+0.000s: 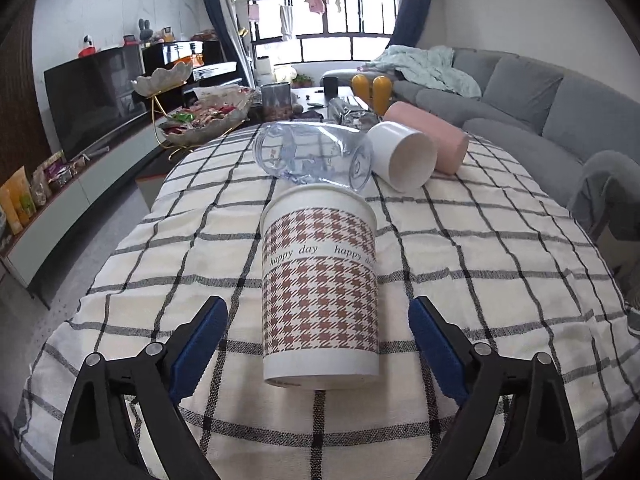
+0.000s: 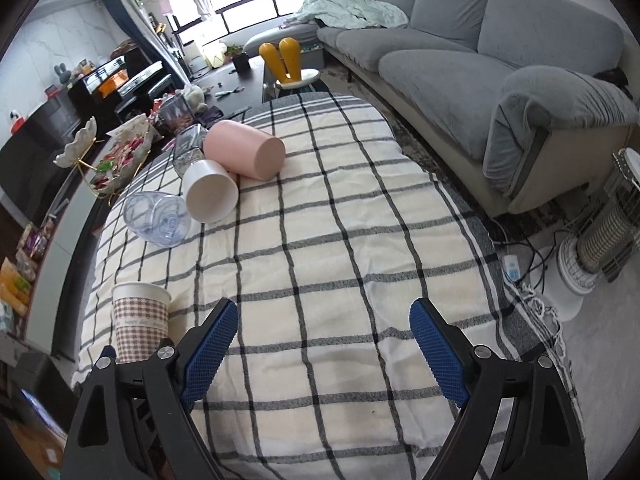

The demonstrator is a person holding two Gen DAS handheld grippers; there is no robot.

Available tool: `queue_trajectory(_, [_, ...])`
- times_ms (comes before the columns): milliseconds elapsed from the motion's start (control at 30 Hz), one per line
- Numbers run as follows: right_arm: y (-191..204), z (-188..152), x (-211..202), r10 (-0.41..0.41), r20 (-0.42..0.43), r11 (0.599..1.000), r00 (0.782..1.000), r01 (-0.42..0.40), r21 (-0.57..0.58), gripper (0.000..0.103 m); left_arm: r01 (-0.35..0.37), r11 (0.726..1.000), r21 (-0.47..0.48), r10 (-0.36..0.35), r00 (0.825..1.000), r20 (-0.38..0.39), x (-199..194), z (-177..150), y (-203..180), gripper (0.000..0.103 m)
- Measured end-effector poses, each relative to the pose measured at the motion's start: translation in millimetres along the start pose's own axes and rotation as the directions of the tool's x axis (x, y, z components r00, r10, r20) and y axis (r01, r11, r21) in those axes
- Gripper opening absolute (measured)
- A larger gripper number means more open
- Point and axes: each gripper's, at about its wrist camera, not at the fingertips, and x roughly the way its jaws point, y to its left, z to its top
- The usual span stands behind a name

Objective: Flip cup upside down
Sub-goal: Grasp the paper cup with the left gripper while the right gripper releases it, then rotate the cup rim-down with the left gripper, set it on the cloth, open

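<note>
One checked tablecloth (image 1: pixel 460 240) fills both our views, and at its 12 o'clock end we see a pink cup (image 1: pixel 430 136), a white cup (image 1: pixel 402 156) and a clear cup (image 1: pixel 312 154) lying on their sides. The houndstooth paper cup (image 1: pixel 320 284) stands upright, rim up, between the spread, untouching fingers of our left gripper (image 1: pixel 318 344). Our right gripper (image 2: pixel 324 344) gapes over bare cloth, the paper cup at its 9 o'clock.
</note>
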Motion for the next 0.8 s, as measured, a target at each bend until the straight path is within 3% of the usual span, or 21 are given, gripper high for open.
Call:
queue_trajectory(267, [1, 0, 1, 0.002, -0.001, 1.0, 1.0, -0.002, -0.002, 0.088, 0.017, 1.0, 0.005, -0.017, 0.999, -0.035, 5, -3, -1, 0.058])
queue_trajectory(500, [4, -1, -2, 0.012, -0.004, 1.0, 1.0, -0.012, 0.004, 0.088, 0.02, 1.0, -0.008, -0.02, 1.0, -0.006, -6, 5, 4, 0.058])
queue_trajectory(600, [8, 2, -9, 0.027, 0.002, 1.0, 1.0, -0.027, 0.015, 0.088, 0.056, 0.998, 0.009, -0.055, 0.998, -0.038, -13, 15, 5, 0.058])
queue_trajectory(700, [11, 8, -18, 0.045, 0.007, 0.998, 0.999, -0.045, 0.04, 0.088, 0.071, 0.995, 0.067, -0.063, 0.992, -0.113, -20, 31, 7, 0.057])
queue_trajectory(800, [16, 19, -25, 0.068, 0.003, 0.995, 0.998, -0.068, 0.076, 0.088, 0.108, 0.987, 0.118, -0.076, 0.967, -0.244, -18, 50, 7, 0.057])
